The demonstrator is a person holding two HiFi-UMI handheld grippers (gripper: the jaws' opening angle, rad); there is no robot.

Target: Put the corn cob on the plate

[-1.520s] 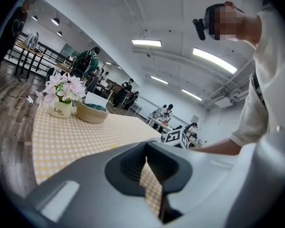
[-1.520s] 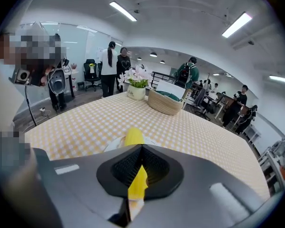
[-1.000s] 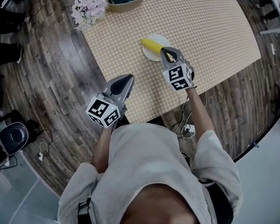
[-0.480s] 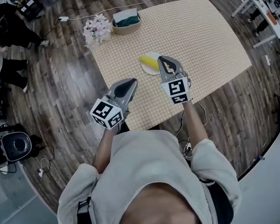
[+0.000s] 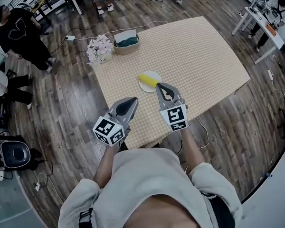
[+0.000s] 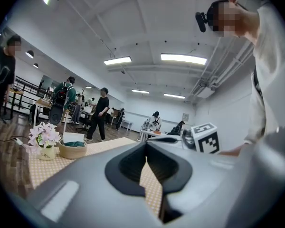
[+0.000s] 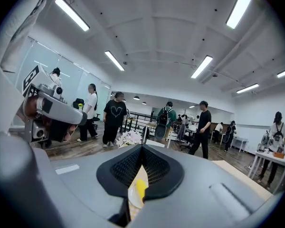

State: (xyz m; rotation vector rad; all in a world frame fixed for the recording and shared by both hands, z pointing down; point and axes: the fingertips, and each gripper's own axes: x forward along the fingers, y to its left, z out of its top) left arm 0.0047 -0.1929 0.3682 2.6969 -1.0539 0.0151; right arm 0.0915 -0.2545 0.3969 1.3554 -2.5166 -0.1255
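Note:
The yellow corn cob (image 5: pixel 147 79) lies on the small white plate (image 5: pixel 153 85) near the middle of the checked table (image 5: pixel 199 51). My right gripper (image 5: pixel 158 85) hangs shut and empty just short of the plate, lifted above the cloth. In the right gripper view, its closed jaws (image 7: pixel 142 148) frame a sliver of the corn cob (image 7: pixel 141 187) and the plate (image 7: pixel 132 195) behind the tips. My left gripper (image 5: pixel 134 99) is also shut and empty, over the table's near left edge, well left of the plate. Its tips (image 6: pixel 146 146) meet in the left gripper view.
A flower pot (image 5: pixel 99 49) and a round basket (image 5: pixel 126 42) with a teal cloth stand at the table's far left corner. People stand on the wooden floor at the upper left (image 5: pixel 19 27). White desks (image 5: pixel 261 13) sit at the upper right. A cable (image 5: pixel 204 132) trails beside the table.
Both grippers have risen and drawn back from the plate toward the person. The right gripper's tips, earlier at the plate's edge, now stand apart from it. The corn stays on the plate.

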